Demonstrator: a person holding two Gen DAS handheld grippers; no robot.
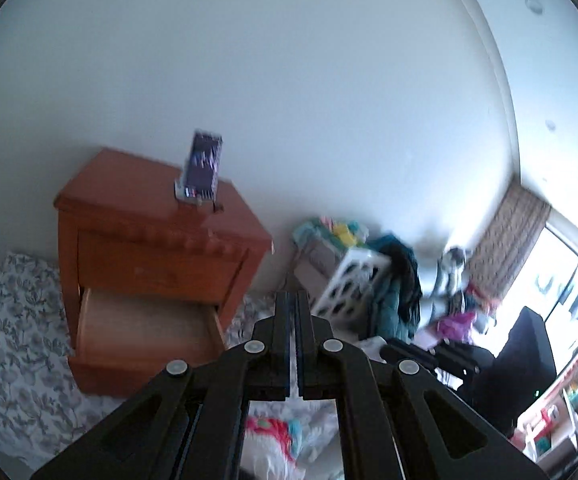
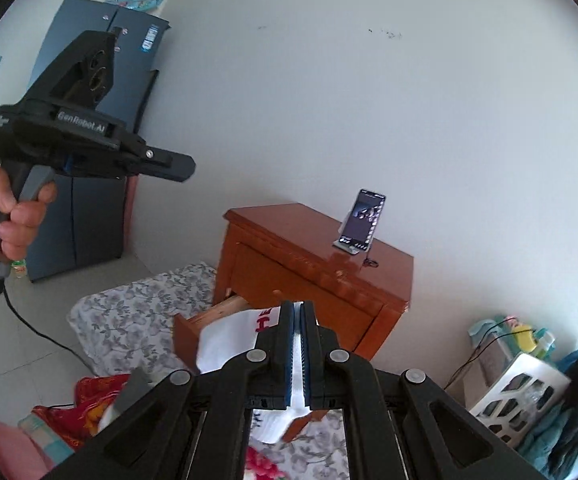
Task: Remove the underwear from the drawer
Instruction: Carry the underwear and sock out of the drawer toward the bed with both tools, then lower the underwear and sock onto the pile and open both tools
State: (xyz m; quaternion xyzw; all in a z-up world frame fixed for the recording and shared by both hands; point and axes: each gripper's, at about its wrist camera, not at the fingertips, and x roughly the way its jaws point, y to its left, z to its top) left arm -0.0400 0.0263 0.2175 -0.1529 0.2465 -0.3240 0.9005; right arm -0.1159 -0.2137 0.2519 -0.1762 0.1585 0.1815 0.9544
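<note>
Right gripper (image 2: pixel 297 320) clamped on white underwear (image 2: pixel 233 340) with red lettering, cloth pinched between the blue pads and hanging left, lifted clear of the open drawer (image 2: pixel 193 328) just beyond; left gripper (image 2: pixel 177 168) pressed shut on nothing, held high at far left in a hand (image 2: pixel 13 216). Drawer in the orange-brown nightstand (image 1: pixel 149 240) apparently bare in the left wrist view; removal seemingly done, only setting the garment down somewhere on the near floral bedding (image 2: pixel 137 308) likely left.
</note>
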